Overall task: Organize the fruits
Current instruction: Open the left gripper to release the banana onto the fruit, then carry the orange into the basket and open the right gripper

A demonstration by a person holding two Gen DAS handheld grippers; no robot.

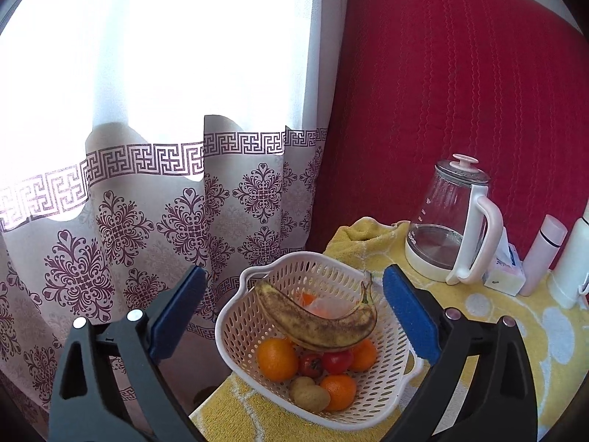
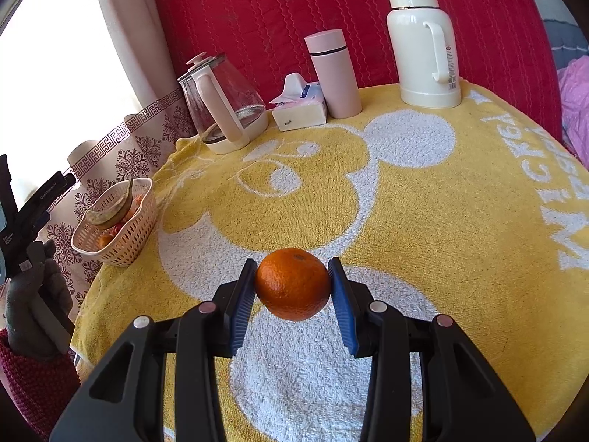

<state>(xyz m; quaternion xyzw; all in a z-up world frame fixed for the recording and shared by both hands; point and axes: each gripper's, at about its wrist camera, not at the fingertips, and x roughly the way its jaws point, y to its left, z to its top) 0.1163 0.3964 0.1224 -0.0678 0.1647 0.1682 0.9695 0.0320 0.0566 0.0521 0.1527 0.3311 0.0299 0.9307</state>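
Two grippers inspected. Right gripper (image 2: 293,287): blue pads pinching orange (image 2: 293,289) at its sides, lower centre of frame, likely lifted clear of yellow towel (image 2: 423,202), though contact underneath not verifiable. Grip across widest part keeps round fruit from rolling. Left gripper (image 1: 294,294): spread wide, nothing held, hovering over white basket (image 1: 235,331) at lower centre, probably ready to steady it. Basket contains spotted banana (image 1: 320,326) laid across top, oranges, tomatoes, potatoes beneath. Basket sits at towel's left edge in right view, well apart from held orange. Kettle (image 2: 221,103) and flasks at rear, out of way.
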